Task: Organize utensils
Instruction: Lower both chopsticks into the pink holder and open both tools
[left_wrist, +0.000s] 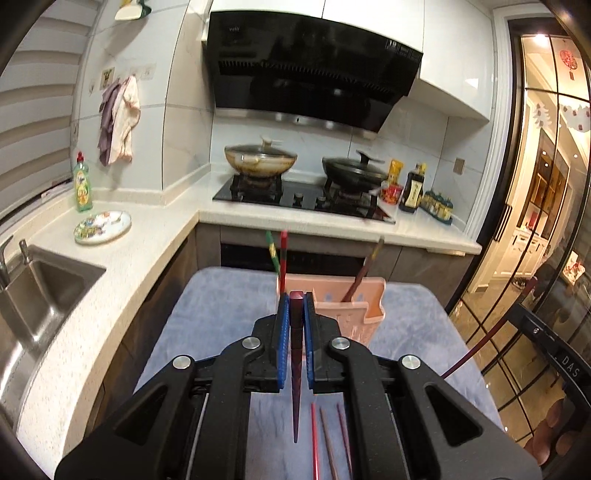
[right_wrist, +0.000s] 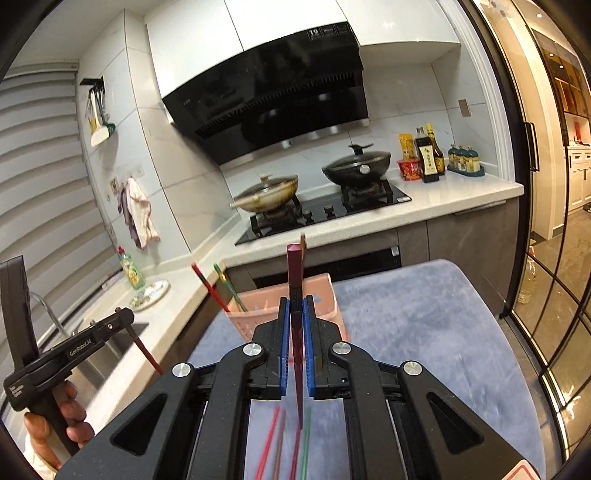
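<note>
Fuzzy cloth mat (left_wrist: 221, 317); plastic holder (left_wrist: 354, 306); chopsticks (left_wrist: 295, 354) possibly lacquered.

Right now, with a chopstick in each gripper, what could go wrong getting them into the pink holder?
1. Each dark red chopstick is pinched by narrow jaws and could pivot or slip.
2. The pink holder looks light; a nudge may tip it.
3. Chopsticks already standing in it could block entry.

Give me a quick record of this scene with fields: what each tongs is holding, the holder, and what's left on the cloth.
left tongs: shut on a dark red chopstick
right tongs: shut on a maroon chopstick
pink holder: on the blue cloth, several chopsticks standing in it
loose chopsticks: lying on the cloth under the tongs
</note>
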